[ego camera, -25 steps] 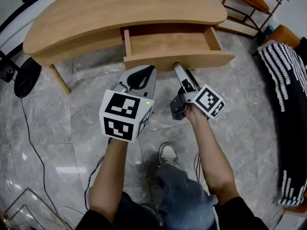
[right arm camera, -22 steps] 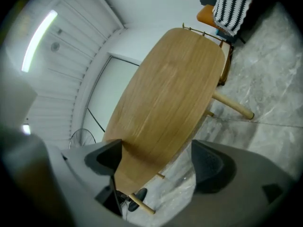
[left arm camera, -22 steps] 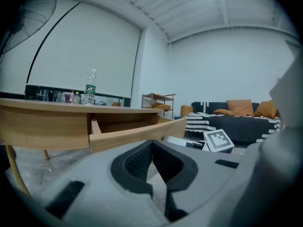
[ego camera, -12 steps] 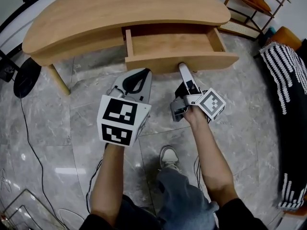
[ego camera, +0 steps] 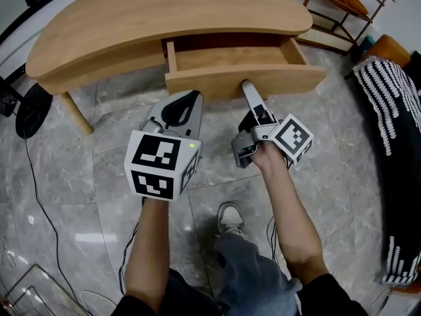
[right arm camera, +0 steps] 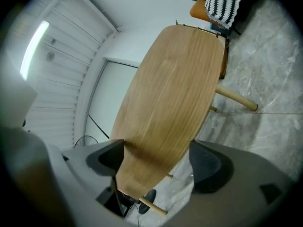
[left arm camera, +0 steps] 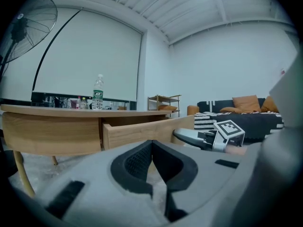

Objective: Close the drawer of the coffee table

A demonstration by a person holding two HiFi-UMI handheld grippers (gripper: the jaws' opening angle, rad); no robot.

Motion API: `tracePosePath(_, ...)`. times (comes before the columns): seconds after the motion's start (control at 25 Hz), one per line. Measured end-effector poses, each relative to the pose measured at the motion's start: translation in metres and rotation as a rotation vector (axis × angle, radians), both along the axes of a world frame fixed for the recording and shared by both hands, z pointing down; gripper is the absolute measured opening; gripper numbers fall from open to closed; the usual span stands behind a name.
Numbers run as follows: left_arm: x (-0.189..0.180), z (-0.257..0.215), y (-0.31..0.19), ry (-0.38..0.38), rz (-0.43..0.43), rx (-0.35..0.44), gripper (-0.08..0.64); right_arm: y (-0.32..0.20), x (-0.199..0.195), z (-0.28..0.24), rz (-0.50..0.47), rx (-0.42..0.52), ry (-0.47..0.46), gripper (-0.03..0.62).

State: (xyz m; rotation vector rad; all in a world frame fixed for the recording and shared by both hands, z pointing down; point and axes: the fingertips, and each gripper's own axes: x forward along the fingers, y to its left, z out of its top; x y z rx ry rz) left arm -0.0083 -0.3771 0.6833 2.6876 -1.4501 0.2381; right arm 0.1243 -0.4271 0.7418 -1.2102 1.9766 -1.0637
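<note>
Light-wood drawer (ego camera: pixel 243 78) standing partly open, front panel jutting out below curved coffee table (ego camera: pixel 164 12) top, right of table's middle.

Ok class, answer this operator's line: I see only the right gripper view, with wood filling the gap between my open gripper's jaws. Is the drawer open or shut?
Observer: Open. The head view shows the drawer pulled part way out of the coffee table.
Operator: Where does my gripper meet it?
Observer: The right gripper has its tip at about the middle of the drawer front and seems to touch it.
Operator: And the other one?
Observer: The left gripper is shut on nothing and sits short of the drawer front.
</note>
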Motion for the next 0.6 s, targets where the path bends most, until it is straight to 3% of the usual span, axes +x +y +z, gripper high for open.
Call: tracePosePath(0.6, -0.024, 0.01, -0.024, -0.041, -0.079, 0.002, 0.003, -0.039, -0.006, -0.004, 0.001, -0.004, -0.011, 0.419)
